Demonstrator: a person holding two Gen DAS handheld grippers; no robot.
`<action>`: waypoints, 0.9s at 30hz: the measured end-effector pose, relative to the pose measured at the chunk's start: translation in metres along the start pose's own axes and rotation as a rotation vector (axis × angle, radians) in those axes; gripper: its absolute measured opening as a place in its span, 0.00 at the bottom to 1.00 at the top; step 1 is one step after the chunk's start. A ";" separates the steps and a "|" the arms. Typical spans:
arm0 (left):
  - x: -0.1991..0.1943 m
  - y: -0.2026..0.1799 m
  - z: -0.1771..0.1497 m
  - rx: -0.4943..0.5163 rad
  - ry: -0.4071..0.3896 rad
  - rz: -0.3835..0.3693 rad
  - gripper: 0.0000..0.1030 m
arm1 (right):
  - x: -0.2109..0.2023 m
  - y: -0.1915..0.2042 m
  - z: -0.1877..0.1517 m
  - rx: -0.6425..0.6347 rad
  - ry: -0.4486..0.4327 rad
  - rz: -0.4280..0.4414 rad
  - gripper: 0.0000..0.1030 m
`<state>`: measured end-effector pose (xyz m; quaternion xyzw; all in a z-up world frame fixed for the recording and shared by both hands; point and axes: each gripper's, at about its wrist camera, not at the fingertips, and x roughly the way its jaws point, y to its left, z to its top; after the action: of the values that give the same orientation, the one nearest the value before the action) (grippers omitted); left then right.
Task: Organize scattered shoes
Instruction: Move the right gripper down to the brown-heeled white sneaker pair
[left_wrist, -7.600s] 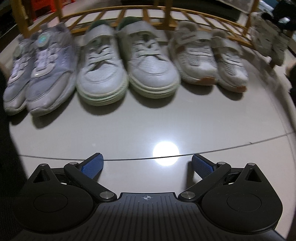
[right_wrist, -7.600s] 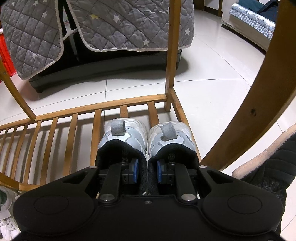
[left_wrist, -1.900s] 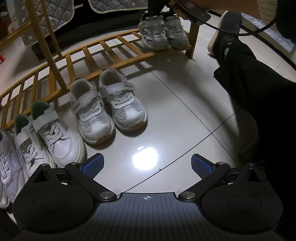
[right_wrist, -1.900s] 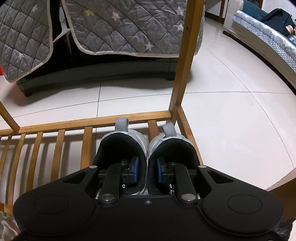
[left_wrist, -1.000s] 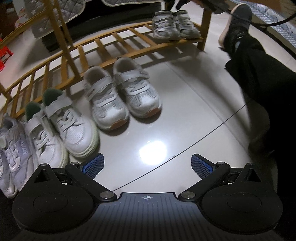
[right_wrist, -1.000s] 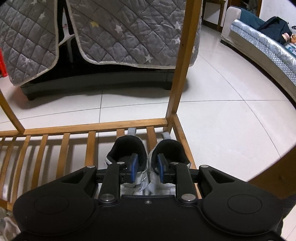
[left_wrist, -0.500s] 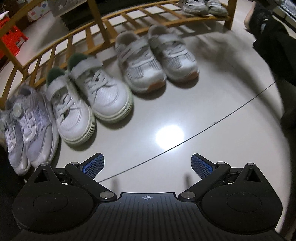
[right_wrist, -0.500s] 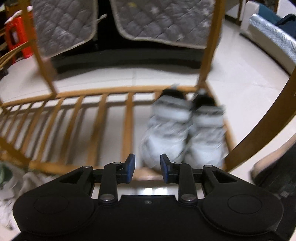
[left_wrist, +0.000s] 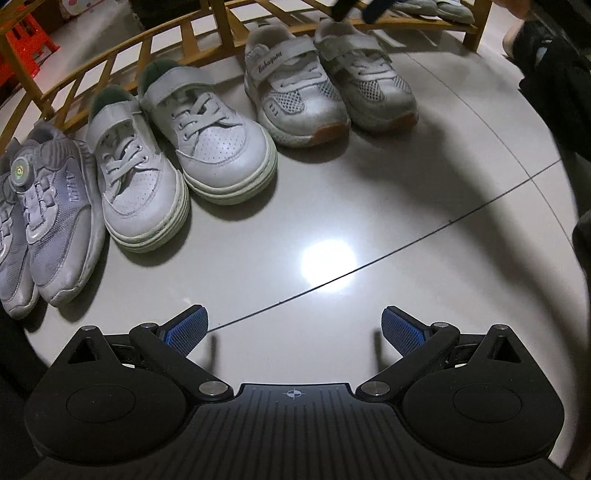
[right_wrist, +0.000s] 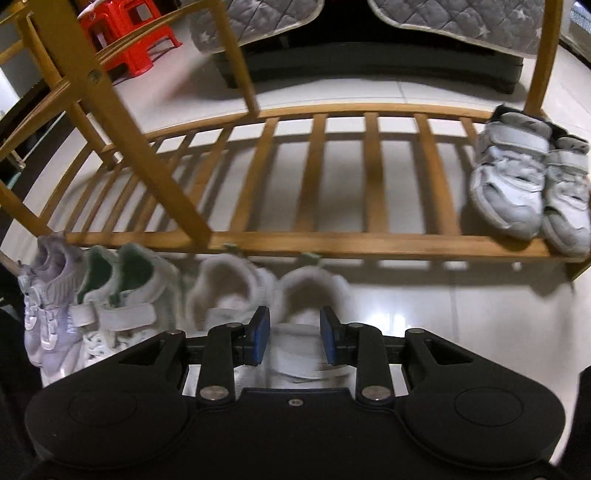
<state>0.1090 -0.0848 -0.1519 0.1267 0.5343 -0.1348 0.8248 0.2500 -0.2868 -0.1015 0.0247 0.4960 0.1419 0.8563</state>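
Three pairs stand in a row on the tiled floor in front of a low wooden rack (right_wrist: 332, 243): grey sneakers (left_wrist: 48, 206), white sneakers with green lining (left_wrist: 177, 147), and white mesh strap shoes (left_wrist: 325, 81). A fourth grey-white pair (right_wrist: 528, 181) sits on the rack's right end. My left gripper (left_wrist: 293, 328) is wide open above bare floor, short of the row. My right gripper (right_wrist: 294, 336) hovers over the heels of the mesh strap shoes (right_wrist: 236, 288), its jaws a little apart and pressing on nothing.
Slanted wooden posts (right_wrist: 147, 147) rise from the rack. A red stool (right_wrist: 129, 40) and a hanging grey quilt (right_wrist: 461, 22) lie behind it. A person's dark trouser leg (left_wrist: 561, 85) stands at the right of the floor.
My right gripper let go of the grey-white pair on the rack, pulled back and swung left over the mesh strap shoes. My left gripper moved lower and nearer the row.
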 end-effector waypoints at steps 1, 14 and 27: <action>0.000 0.001 -0.001 -0.002 0.001 -0.003 0.99 | 0.003 0.006 0.001 0.003 0.005 -0.002 0.31; 0.010 0.006 -0.009 -0.061 0.006 -0.045 0.99 | 0.026 0.022 0.007 0.115 0.035 -0.055 0.40; 0.009 0.001 -0.010 -0.056 -0.003 -0.050 0.99 | 0.046 0.028 0.010 0.095 0.082 -0.117 0.35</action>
<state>0.1049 -0.0810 -0.1638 0.0901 0.5396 -0.1404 0.8253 0.2738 -0.2465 -0.1304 0.0307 0.5375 0.0689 0.8399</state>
